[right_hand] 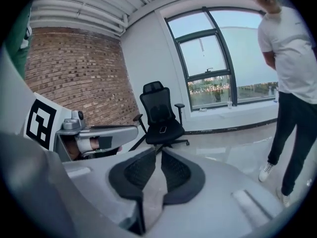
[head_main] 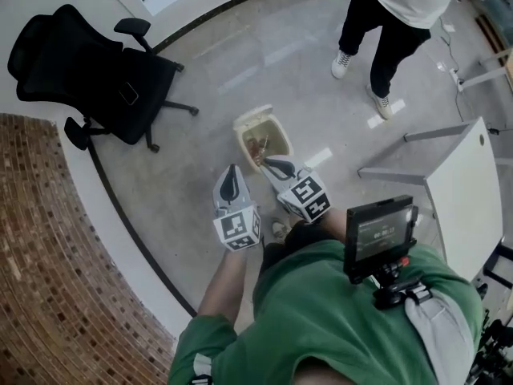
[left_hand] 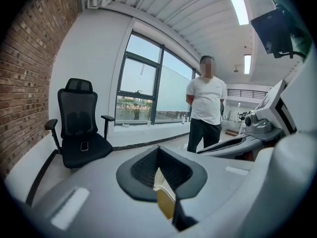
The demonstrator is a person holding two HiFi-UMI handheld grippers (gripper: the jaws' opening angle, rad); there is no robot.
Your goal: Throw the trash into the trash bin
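Two grippers held low over the floor, side by side. Left gripper [head_main: 232, 184] [left_hand: 159, 150]: pads meet at the tips and nothing is caught between them. A wedge-shaped gap behind the tips shows a beige strip of the trash bin [left_hand: 166, 202]. Right gripper [head_main: 276, 167] [right_hand: 159, 152]: jaws drawn in to a thin slit, nothing in it, bare floor visible through.

From the head view, the trash bin [head_main: 243, 139] stands on the floor directly ahead of both sets of jaws. The right tips overlap its near rim; the left tips sit just beside its near left corner. Brownish trash [head_main: 256, 144] lies inside, too small to identify.

Black office chair [head_main: 88, 70] [left_hand: 79, 128] [right_hand: 161, 118] is well beyond the jaws, off to the left of the left pair and dead ahead of the right. Standing person [head_main: 393, 14] [left_hand: 205, 113] [right_hand: 290, 83], white shirt and dark trousers, is past the bin, right of both jaw lines. White table [head_main: 469, 191] is well off to the right of the right jaws.
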